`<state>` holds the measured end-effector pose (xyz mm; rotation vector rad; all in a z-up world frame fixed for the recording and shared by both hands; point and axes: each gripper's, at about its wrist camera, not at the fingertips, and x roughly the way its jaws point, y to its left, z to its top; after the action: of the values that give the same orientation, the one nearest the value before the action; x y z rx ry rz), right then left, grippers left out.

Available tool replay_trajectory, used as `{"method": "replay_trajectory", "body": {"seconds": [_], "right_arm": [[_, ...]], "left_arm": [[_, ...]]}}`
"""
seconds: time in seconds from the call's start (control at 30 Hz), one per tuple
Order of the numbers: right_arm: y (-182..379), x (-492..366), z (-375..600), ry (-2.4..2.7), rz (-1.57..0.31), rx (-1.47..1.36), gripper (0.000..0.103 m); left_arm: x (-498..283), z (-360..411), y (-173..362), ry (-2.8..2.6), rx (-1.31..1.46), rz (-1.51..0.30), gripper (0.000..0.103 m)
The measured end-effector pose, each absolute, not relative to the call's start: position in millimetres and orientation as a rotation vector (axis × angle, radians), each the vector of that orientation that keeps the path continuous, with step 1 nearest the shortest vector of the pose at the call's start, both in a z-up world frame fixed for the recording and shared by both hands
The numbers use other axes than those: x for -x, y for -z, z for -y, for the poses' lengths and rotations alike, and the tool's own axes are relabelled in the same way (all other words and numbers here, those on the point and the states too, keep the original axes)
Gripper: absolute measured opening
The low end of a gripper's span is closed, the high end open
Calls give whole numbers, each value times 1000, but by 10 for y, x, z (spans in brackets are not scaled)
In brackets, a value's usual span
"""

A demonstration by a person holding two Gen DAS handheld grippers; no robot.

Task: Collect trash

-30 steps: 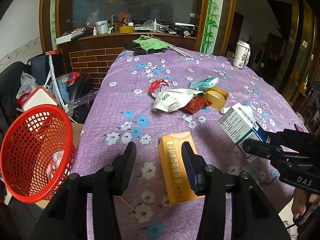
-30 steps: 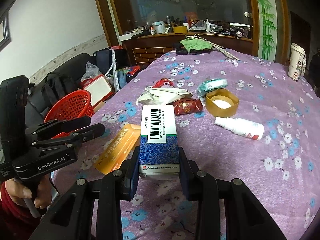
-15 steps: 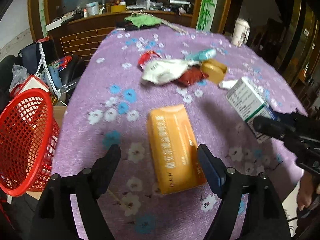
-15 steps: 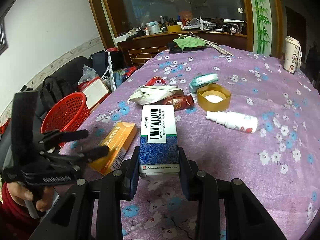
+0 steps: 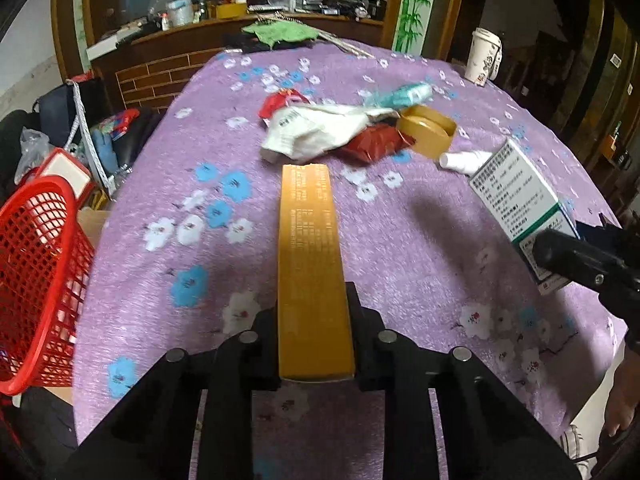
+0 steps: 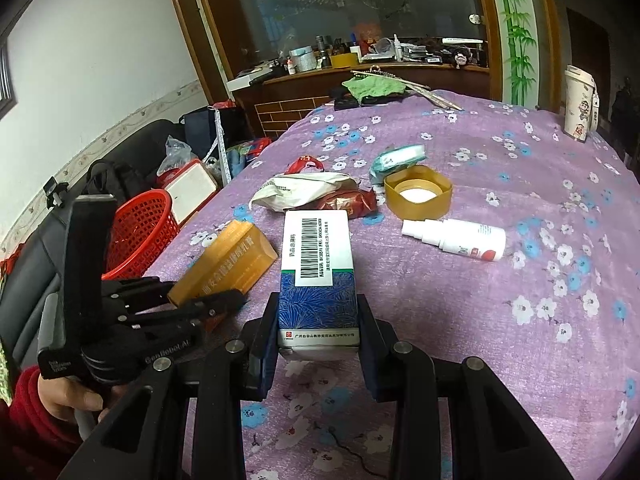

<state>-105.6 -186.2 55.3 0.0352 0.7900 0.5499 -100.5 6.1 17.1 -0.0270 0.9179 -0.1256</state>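
Left gripper (image 5: 314,322): its two black fingers squeeze the orange box (image 5: 312,264) from both sides. The box stands on its thin edge and sticks out away from the gripper.
Right gripper (image 6: 318,328): it holds the blue and white box (image 6: 318,276) tight between its fingers. The bar code side faces up.
Hand (image 6: 66,396): a hand in a red sleeve holds the left gripper's handle.
Table (image 5: 420,240): it has a purple cloth with little flowers.
Trash pile: a white bag (image 5: 316,130), a red wrapper (image 5: 374,144) and a yellow lid (image 5: 426,130) lie close together, farther out on the cloth.
Spray bottle (image 6: 460,238): it lies on its side near the yellow lid.
Red basket (image 5: 38,272): it sits off the table's left edge.
Paper cup (image 6: 578,106): it stands at the far right edge.
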Motion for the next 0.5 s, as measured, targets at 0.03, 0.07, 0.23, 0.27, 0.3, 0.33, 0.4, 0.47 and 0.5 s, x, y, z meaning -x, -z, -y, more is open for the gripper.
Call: {"method": "replay_trajectory", "body": {"seconds": [0.03, 0.07, 0.23, 0.27, 0.3, 0.33, 0.4, 0.47, 0.5], "right_arm": [[-559, 1059, 1851, -551, -788, -32, 37], [-560, 1060, 1846, -552, -787, -32, 37], [-582, 1033, 1762, -555, -792, -23, 37], [-594, 1024, 1737, -559, -791, -19, 37], [-610, 1027, 1706, -562, -787, -10, 37], [-629, 1031, 1668, -567, -782, -2, 37], [-659, 1023, 1596, -581, -781, 4, 37], [-696, 1008, 1497, -606, -781, 12, 37], [-711, 997, 1463, -614, -780, 16, 37]], "left_arm": [[1021, -85, -210, 128, 35, -904, 22], [1035, -107, -247, 128, 41, -892, 22], [1094, -252, -448, 110, 57, -835, 22], [1101, -282, -481, 109, 61, -829, 22], [1113, -307, -512, 106, 64, -823, 22], [1128, -348, -557, 99, 65, -812, 22], [1157, -399, -619, 88, 65, -797, 22], [1190, -484, -687, 74, 68, -783, 22], [1206, -536, -718, 64, 70, -776, 22]]}}
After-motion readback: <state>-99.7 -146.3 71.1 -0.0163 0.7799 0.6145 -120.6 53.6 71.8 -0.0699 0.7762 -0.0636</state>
